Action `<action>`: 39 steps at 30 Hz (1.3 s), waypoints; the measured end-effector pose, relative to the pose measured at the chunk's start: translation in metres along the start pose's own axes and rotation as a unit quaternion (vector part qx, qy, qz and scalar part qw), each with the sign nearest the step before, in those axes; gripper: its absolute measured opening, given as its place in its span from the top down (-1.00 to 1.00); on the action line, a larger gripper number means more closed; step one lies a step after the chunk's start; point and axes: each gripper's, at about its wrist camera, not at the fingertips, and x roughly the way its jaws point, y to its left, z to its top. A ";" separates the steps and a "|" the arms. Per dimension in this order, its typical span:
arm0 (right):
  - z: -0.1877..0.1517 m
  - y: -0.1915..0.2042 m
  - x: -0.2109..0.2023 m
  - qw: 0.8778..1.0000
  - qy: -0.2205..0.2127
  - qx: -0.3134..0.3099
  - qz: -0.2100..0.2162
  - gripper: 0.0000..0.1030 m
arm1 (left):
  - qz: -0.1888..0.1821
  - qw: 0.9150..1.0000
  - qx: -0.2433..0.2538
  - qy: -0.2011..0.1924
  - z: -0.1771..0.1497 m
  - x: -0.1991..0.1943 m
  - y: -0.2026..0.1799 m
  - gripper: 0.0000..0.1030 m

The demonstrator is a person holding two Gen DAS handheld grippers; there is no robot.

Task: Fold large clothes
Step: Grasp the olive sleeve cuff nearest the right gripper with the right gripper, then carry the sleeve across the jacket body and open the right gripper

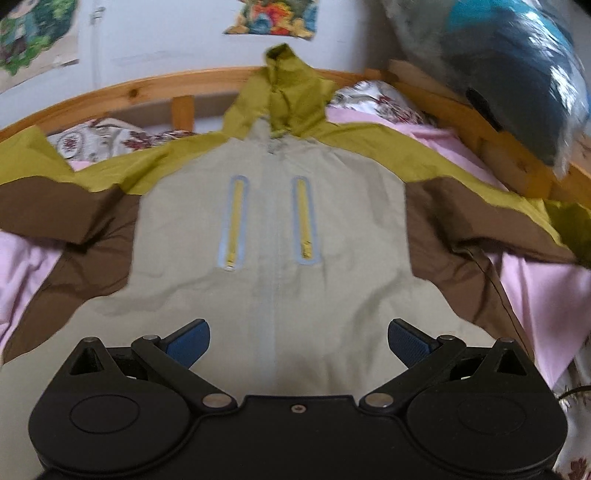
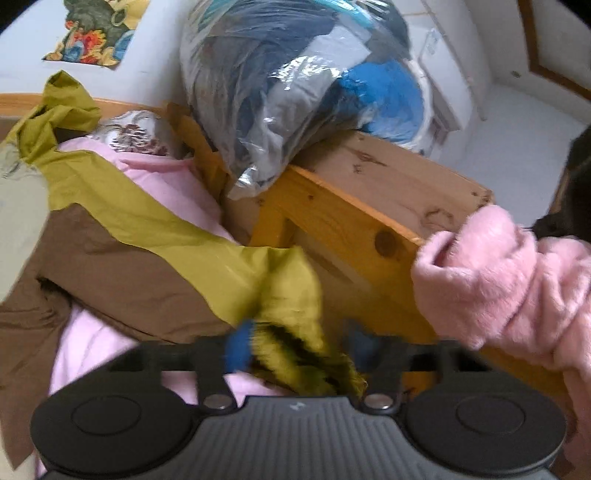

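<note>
Right gripper (image 2: 297, 350) around jacket sleeve cuff (image 2: 295, 317), blurred

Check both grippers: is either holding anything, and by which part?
The left gripper is open above the jacket, holding nothing. The right gripper has the jacket's sleeve cuff between its fingers; blur hides whether it is clamped.

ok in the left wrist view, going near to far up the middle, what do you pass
left gripper → pocket zips on the jacket's beige front → green hood → wooden bed rail → picture on the wall
</note>
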 end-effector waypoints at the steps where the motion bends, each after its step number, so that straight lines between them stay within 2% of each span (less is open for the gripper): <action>1: 0.006 -0.003 -0.001 1.000 -0.002 0.005 0.011 0.56 | 0.004 1.000 -0.004 -0.005 0.000 -0.003 0.004 -0.99; 3: 0.018 -0.008 -0.007 1.000 -0.006 0.012 0.028 0.69 | 0.013 1.000 -0.009 -0.012 0.001 -0.009 0.011 -0.99; 7: 0.049 -0.012 -0.036 0.994 -0.026 0.035 0.095 0.73 | 0.030 0.999 -0.017 -0.011 0.004 -0.016 0.023 -0.99; 10: 0.080 -0.004 -0.063 0.983 -0.053 0.049 0.169 0.73 | 0.034 0.999 -0.024 -0.017 0.005 -0.022 0.030 -0.99; 12: 0.105 0.008 -0.077 0.970 -0.069 0.060 0.225 0.73 | 0.037 0.999 -0.030 -0.023 0.006 -0.025 0.034 -0.99; 13: 0.115 0.014 -0.082 0.963 -0.074 0.066 0.249 0.73 | 0.039 0.998 -0.036 -0.025 0.007 -0.027 0.037 -0.99; 17: 0.160 0.063 -0.095 0.921 -0.090 0.089 0.368 0.73 | 0.043 0.997 -0.060 -0.032 0.002 -0.033 0.048 -0.99; 20: 0.182 0.127 -0.099 0.887 -0.096 0.076 0.444 0.73 | 0.049 0.994 -0.084 -0.041 -0.009 -0.040 0.061 -0.99; 23: 0.189 0.199 -0.100 0.854 -0.078 0.061 0.511 0.73 | 0.077 0.991 -0.107 -0.036 -0.019 -0.045 0.076 -0.99; 29: 0.172 0.321 -0.096 0.817 -0.034 0.012 0.576 0.72 | 0.147 0.979 -0.142 -0.018 -0.034 -0.056 0.112 -0.98; 31: 0.160 0.345 -0.096 0.804 -0.013 0.002 0.594 0.63 | 0.167 0.974 -0.155 -0.016 -0.039 -0.062 0.123 -0.99; 32: 0.155 0.353 -0.093 0.796 -0.001 -0.002 0.605 0.49 | 0.175 0.971 -0.160 -0.014 -0.041 -0.065 0.127 -0.99; 34: 0.144 0.351 -0.093 0.788 0.003 -0.003 0.616 0.07 | 0.189 0.967 -0.169 -0.012 -0.045 -0.069 0.133 -0.99; 35: 0.138 0.345 -0.092 0.784 -0.001 -0.003 0.621 -0.26 | 0.194 0.966 -0.172 -0.012 -0.046 -0.072 0.136 -0.99; 36: 0.133 0.337 -0.090 0.782 -0.003 -0.002 0.624 -0.47 | 0.198 0.965 -0.173 -0.013 -0.047 -0.073 0.137 -0.99; 37: 0.130 0.329 -0.087 0.780 -0.006 -0.003 0.625 -0.55 | 0.200 0.964 -0.174 -0.016 -0.047 -0.074 0.137 -0.99; 39: 0.123 0.310 -0.076 0.787 -0.011 -0.005 0.617 -0.79 | 0.198 0.965 -0.169 -0.025 -0.045 -0.074 0.135 -0.99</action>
